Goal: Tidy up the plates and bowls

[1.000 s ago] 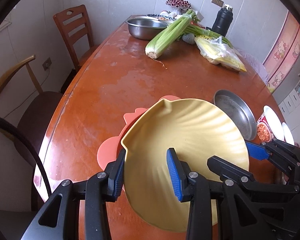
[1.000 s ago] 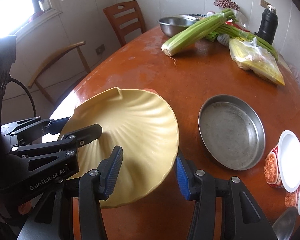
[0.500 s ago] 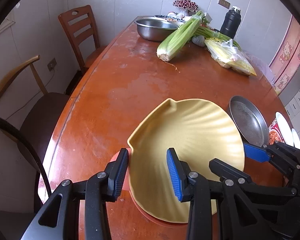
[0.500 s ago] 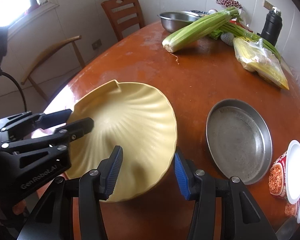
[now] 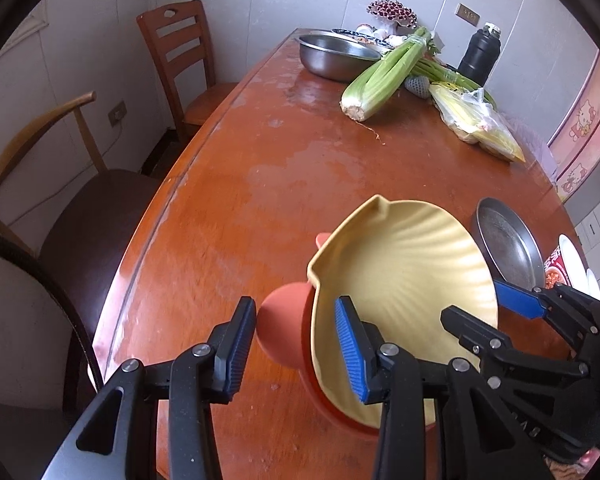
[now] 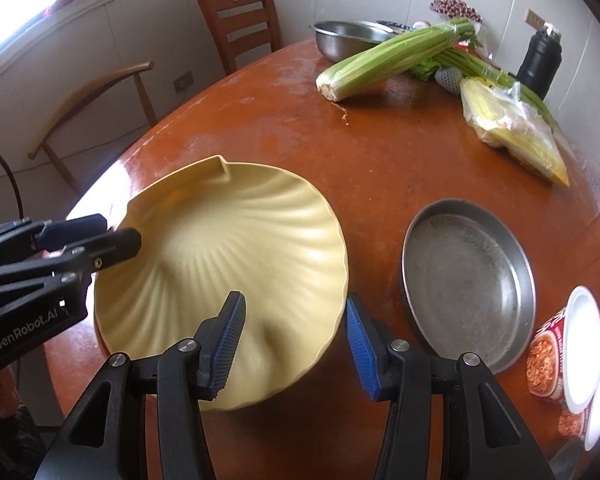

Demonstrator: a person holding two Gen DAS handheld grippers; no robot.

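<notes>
While atop orange plate (image 5: 284, 320), shell plate (image 5: 400, 280): axis running away, notch far.
Left gripper (image 5: 294, 308): just opening, loose around rim.
Right gripper (image 6: 295, 304): astride rim, grip unclear.

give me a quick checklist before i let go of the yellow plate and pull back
1. Yellow plate over orange plate: ok, stacked on it.
2. Left fingers free: ok, the jaws have just been opening; the rim is between them, with a gap at the outer finger.
3. Right fingers free: not ok, they pinch the rim.
4. Yellow plate lying flat: cannot tell.
5. Pan clear of the stack: ok, apart.
</notes>
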